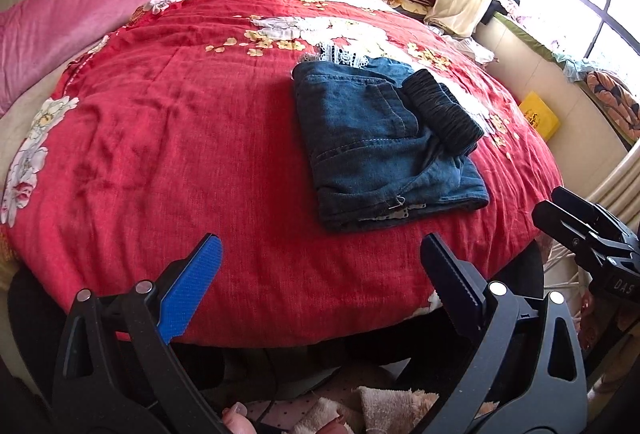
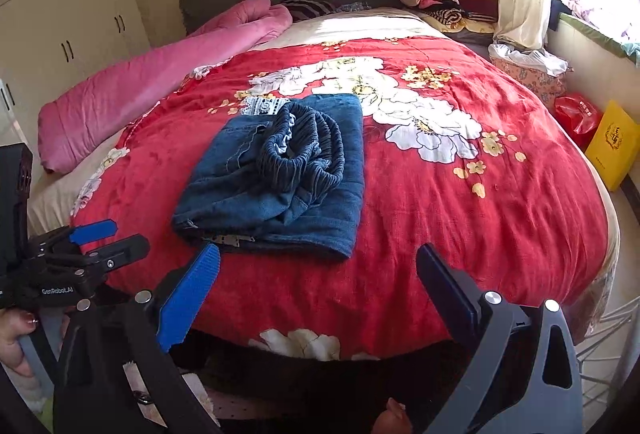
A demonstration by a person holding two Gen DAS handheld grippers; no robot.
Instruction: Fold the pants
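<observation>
Right wrist view: your folded pants [image 2: 276, 178] rest on the bed [image 2: 460, 202], seemingly finished. Both tools, left tool [image 1: 320, 288] and right tool [image 2: 318, 290], hang back near the bed's edge, wide open and empty.

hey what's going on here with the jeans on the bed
A person is folding pants with a handheld gripper in each hand. The blue denim pants lie in a folded bundle on the red floral blanket, with the dark elastic waistband bunched on top. Neither gripper touches them: the left gripper and right gripper both hover at the near edge of the bed with jaws open and empty. The fold looks largely done, though the waistband is still rumpled.
</observation>
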